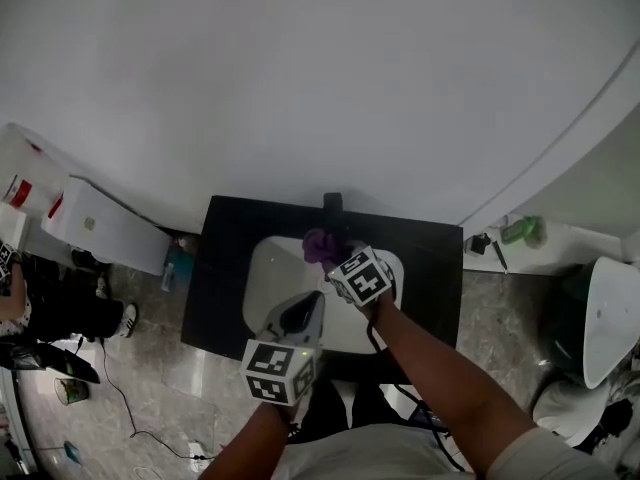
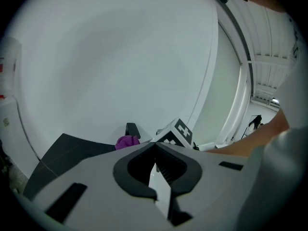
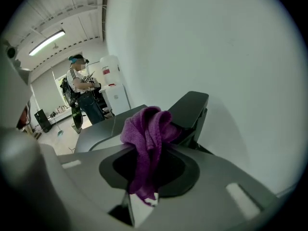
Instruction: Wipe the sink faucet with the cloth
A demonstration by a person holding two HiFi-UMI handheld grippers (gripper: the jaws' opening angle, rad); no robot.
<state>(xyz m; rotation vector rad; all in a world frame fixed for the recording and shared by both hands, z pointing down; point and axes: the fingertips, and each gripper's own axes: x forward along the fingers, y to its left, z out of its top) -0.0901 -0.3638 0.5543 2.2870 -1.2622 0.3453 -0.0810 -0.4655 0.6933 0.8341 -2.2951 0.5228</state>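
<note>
- Right claw (image 3: pixel 146 152): closed on the purple cloth (image 3: pixel 146 129). A bunched wad stands up out of the jaws and a short tail hangs below them.
- Left claw (image 2: pixel 155 147): jaws together with nothing between them. It is held low over the near side of the sink (image 1: pixel 262 268) and is doing no work.
- Faucet (image 3: pixel 191 110): dark and flat-topped, at the back edge of the basin on the black worktop (image 1: pixel 225 268), against the white wall.
- Cloth position: right up at the near face of the faucet. No view shows for certain whether it touches.
- Judgement: the wiping step is in hand. The wad is at the faucet body, and most of the faucet probably remains to be covered.
- To do it well:
  - lead with the wad so that fabric, not the hard claw tips, meets the metal
  - press lightly and run along the top face, then down each side to the base
  - turn the wrist to reach round the back, where the wall leaves little room
- Risk: only a narrow pinch of cloth is held, so a hard drag could pull it free. Short strokes seem safer.
- The left claw could stay clear of the spout's path.
</note>
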